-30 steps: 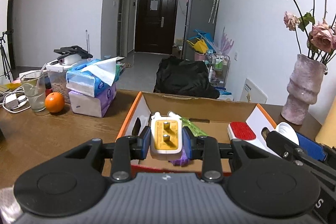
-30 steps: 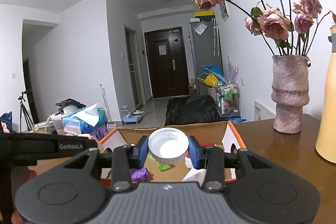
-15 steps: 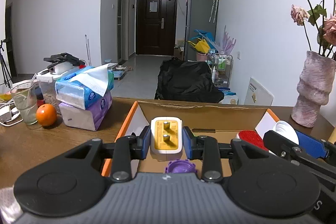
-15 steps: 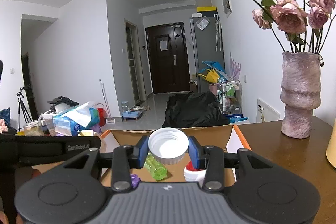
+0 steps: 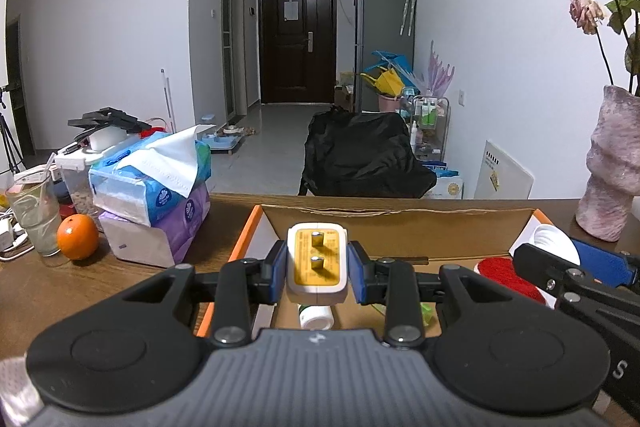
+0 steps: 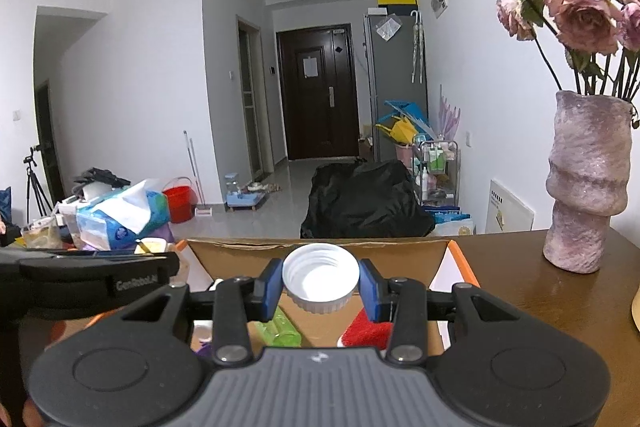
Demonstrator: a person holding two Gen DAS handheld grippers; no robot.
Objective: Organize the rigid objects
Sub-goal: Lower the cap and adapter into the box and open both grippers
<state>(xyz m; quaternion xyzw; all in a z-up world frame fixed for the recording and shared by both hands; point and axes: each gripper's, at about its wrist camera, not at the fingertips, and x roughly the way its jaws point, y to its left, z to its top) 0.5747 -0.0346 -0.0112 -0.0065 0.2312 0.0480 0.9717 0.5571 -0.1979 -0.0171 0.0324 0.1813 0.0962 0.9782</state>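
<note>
The left gripper [image 5: 317, 269] holds a white plug [image 5: 317, 265] (yellow face, two pins up) over the cardboard box [image 5: 400, 223]. The right gripper [image 6: 320, 283] clamps a white cap [image 6: 320, 277] over the same box, near the table's far edge, with a vase [image 6: 586, 187] at the right.

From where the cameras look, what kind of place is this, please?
Most likely a lived-in flat, not a lab. A dark entrance door closes a tiled hallway, a grey fridge stands beside it, and the wooden table carries tissue packs, an orange and a vase of dried roses.
</note>
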